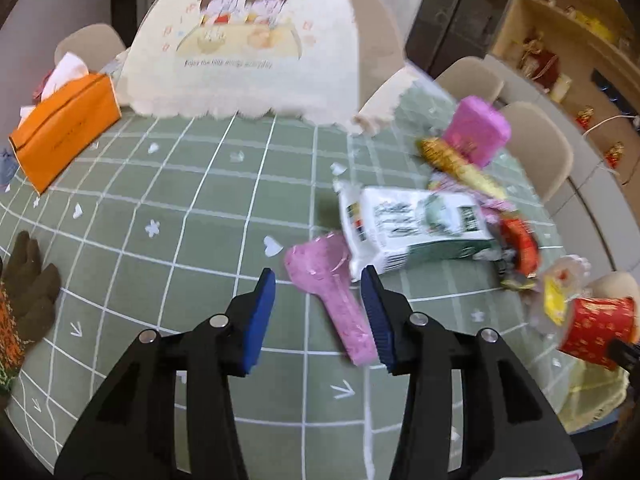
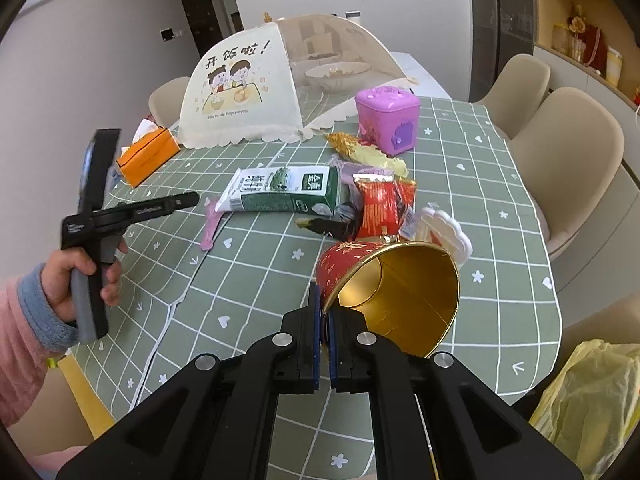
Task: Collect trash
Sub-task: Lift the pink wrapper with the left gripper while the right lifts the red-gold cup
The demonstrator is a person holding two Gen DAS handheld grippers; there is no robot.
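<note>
The red paper cup (image 2: 384,280) is held tipped on its side above the counter (image 2: 500,240), its gold-lined inside seen to be empty; its rim is pinched between the closed right tongs (image 2: 325,320). In the left wrist view the same cup (image 1: 596,328) is seen at the right edge. The left tongs (image 1: 318,288) are spread apart over the green checked cloth, with a pink plastic wrapper (image 1: 332,296) lying between the blue pads (image 1: 260,312); whether it is touched cannot be told. Just beyond it a flattened green-and-white milk carton (image 1: 416,228) lies on its side, beside a red snack packet (image 2: 378,208), a gold wrapper (image 2: 368,152) and a purple box (image 2: 386,120) with its lid shut. A yellow plastic bag (image 2: 592,408) hangs below the counter's edge at the right. An orange tissue box (image 1: 66,136) holds white tissues.
</note>
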